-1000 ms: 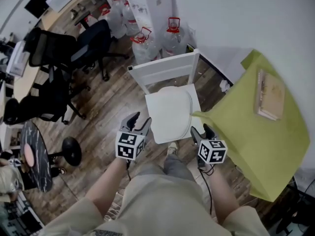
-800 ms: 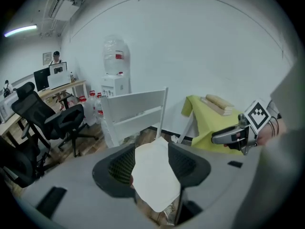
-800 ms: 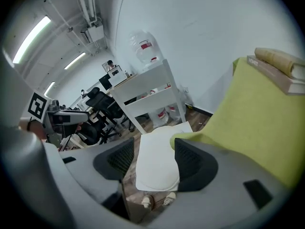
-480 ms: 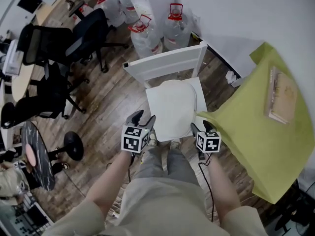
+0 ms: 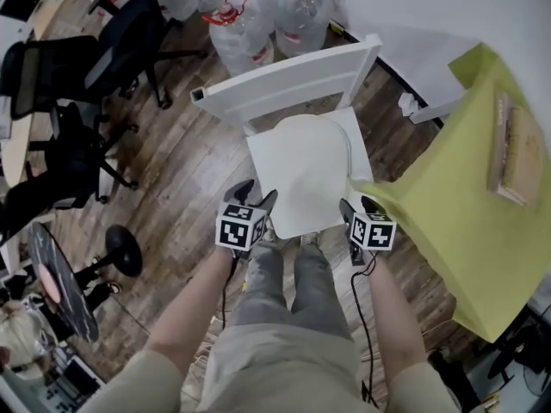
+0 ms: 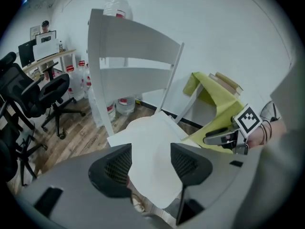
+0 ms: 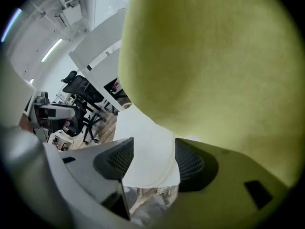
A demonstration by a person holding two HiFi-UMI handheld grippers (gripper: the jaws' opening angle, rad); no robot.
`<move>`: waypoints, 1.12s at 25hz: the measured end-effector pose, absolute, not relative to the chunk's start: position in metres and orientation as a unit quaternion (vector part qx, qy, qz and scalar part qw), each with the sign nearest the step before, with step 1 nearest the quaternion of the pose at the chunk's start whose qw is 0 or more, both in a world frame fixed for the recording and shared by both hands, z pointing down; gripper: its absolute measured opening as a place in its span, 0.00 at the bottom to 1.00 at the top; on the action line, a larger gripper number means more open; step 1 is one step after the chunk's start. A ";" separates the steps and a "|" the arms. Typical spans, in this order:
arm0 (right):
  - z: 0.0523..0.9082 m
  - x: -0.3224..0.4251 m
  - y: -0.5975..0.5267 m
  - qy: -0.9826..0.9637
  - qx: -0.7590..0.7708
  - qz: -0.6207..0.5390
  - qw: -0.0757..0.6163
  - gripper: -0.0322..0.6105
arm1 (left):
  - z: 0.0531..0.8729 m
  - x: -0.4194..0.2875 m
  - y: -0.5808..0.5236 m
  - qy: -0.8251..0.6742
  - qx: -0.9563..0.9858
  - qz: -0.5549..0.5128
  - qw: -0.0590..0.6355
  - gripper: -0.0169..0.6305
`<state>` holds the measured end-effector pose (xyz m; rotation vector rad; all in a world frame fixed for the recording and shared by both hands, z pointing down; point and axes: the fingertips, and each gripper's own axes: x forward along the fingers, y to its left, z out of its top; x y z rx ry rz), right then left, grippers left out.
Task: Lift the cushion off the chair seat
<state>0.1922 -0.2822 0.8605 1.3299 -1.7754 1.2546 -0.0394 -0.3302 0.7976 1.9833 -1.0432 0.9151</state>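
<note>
- Left gripper (image 5: pixel 256 194), its empty jaws having just been opening, is aiming at the seat cushion's (image 5: pixel 301 175) near-left corner.
- Right gripper (image 5: pixel 357 205), jaws parted and empty, is flanking the near-right corner for a level lift.

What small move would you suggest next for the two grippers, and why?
Probably ease both forward so the front corners of the cushion slide between the jaws. The left gripper, whose jaws have just been opening, and the right gripper hang open at those corners, pads not yet on it.
</note>
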 end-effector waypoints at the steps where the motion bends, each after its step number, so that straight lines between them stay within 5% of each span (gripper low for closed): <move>1: 0.868 0.192 -0.283 -0.664 0.502 0.470 0.294 0.48 | 0.808 -0.040 -0.329 -0.400 0.766 0.356 0.356 0.41; 17: 0.984 0.190 -0.302 -0.643 0.535 0.459 0.299 0.49 | 0.979 -0.063 -0.320 -0.390 0.727 0.378 0.421 0.41; 28: 1.020 0.176 -0.282 -0.606 0.561 0.488 0.282 0.50 | 1.027 -0.066 -0.298 -0.352 0.720 0.386 0.456 0.42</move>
